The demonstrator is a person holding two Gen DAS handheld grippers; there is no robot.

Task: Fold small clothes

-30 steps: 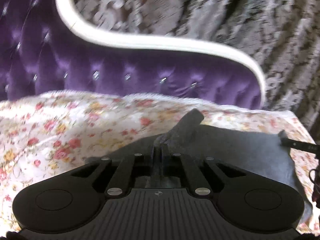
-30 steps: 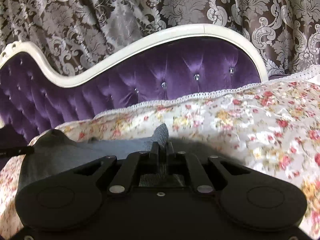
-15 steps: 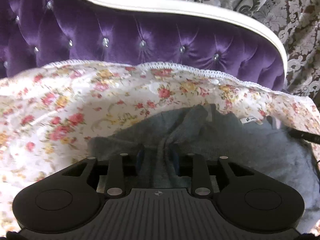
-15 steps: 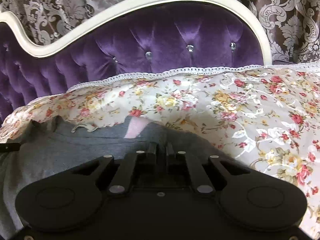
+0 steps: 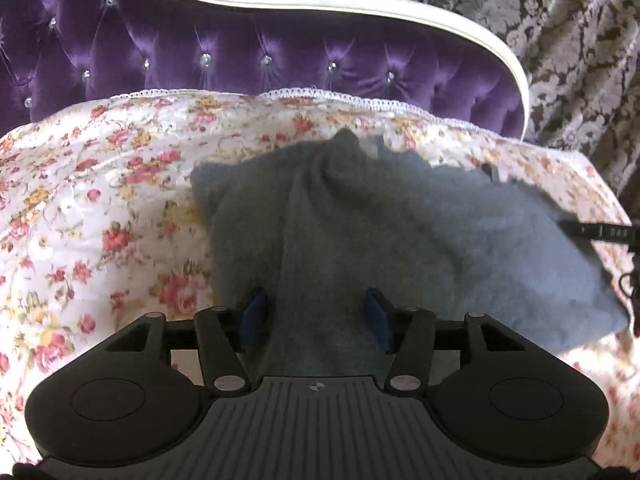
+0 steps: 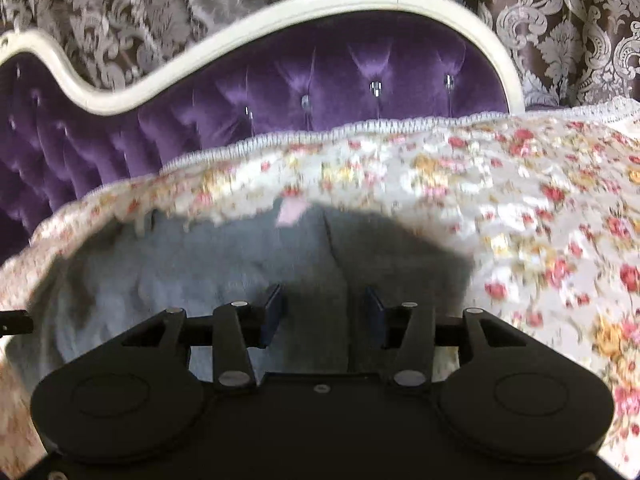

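A small grey garment [image 5: 400, 240] lies on the floral bedspread [image 5: 100, 208], folded over with a raised ridge down its middle. My left gripper [image 5: 316, 314] is open just above its near edge, blue pads on either side of the ridge. In the right wrist view the same garment [image 6: 208, 264] lies flat with a pink label [image 6: 290, 212] at its far edge. My right gripper [image 6: 322, 314] is open over the garment's near edge. The tip of the right gripper [image 5: 596, 232] shows at the garment's right side in the left wrist view.
A purple tufted headboard [image 5: 280, 56] with a white frame [image 5: 320, 0] stands behind the bedspread's lace edge [image 6: 360, 128]. Patterned brown and silver curtains [image 6: 560, 20] hang behind it. The bedspread drops away at the right [image 5: 600, 184].
Both grippers were shut on the garment and held it up. They lowered it toward the headboard onto the bedspread, then opened and let go. The garment now lies on the bed.
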